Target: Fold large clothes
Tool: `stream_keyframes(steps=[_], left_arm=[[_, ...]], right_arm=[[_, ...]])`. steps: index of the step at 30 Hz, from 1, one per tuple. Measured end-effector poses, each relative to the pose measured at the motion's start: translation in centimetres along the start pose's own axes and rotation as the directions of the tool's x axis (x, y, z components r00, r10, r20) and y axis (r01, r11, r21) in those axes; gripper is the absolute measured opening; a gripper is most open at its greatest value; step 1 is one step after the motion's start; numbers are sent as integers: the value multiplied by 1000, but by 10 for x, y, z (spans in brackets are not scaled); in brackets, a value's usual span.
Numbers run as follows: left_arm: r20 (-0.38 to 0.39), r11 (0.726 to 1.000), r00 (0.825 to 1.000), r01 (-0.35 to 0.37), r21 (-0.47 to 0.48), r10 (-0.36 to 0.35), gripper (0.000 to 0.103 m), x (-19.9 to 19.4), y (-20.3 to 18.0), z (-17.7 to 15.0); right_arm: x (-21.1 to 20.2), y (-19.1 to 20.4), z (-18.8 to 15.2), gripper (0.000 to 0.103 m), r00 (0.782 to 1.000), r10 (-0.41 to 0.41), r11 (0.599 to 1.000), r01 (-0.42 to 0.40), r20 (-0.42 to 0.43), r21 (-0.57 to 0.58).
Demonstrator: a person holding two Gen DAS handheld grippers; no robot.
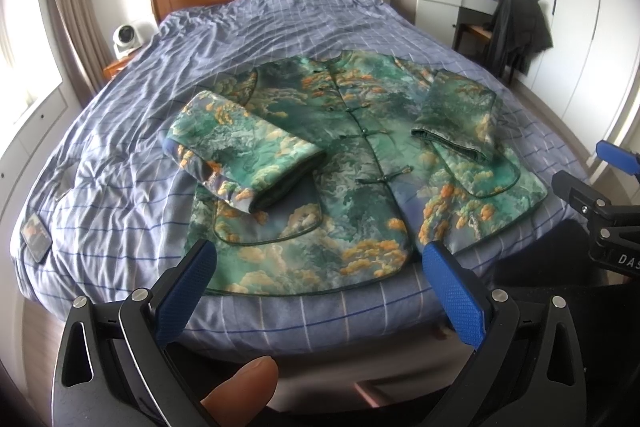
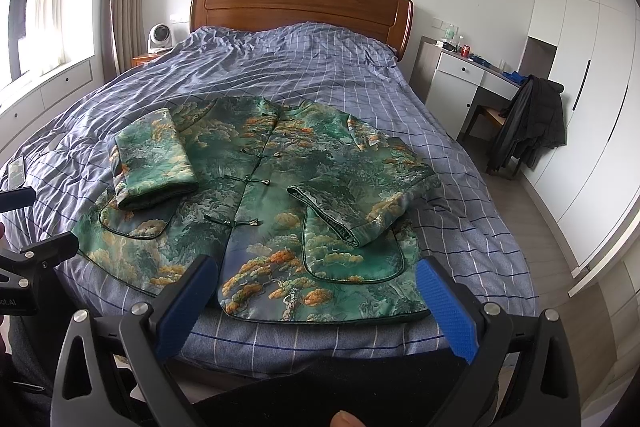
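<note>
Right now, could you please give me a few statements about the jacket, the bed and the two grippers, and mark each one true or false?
1. Both sleeves of the green jacket are folded in over its front. True.
2. The left gripper is clamped on the hem. False: its fingers are spread apart and hold nothing.
3. The jacket lies on a blue checked bed cover. True.
4. The right gripper holds a sleeve. False: it is open and empty.
5. A phone lies on the bed beside the jacket. True.

Left gripper jaws spread wide; right gripper likewise, both empty.
</note>
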State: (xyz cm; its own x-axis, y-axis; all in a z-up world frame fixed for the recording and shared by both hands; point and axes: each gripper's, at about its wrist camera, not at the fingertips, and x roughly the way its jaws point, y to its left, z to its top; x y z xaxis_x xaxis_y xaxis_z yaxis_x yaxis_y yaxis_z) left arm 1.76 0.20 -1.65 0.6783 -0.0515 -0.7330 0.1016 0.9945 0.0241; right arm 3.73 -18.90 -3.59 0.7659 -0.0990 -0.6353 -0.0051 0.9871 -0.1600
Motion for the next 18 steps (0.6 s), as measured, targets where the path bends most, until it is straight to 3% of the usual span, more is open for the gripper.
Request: stream_keyframes(steps=[18], left_arm=[[5, 1000, 1000, -5, 1, 5, 103, -1, 4, -2]], right_arm=[[-1, 0, 0, 101, 1000, 0, 1000, 0, 0, -1]])
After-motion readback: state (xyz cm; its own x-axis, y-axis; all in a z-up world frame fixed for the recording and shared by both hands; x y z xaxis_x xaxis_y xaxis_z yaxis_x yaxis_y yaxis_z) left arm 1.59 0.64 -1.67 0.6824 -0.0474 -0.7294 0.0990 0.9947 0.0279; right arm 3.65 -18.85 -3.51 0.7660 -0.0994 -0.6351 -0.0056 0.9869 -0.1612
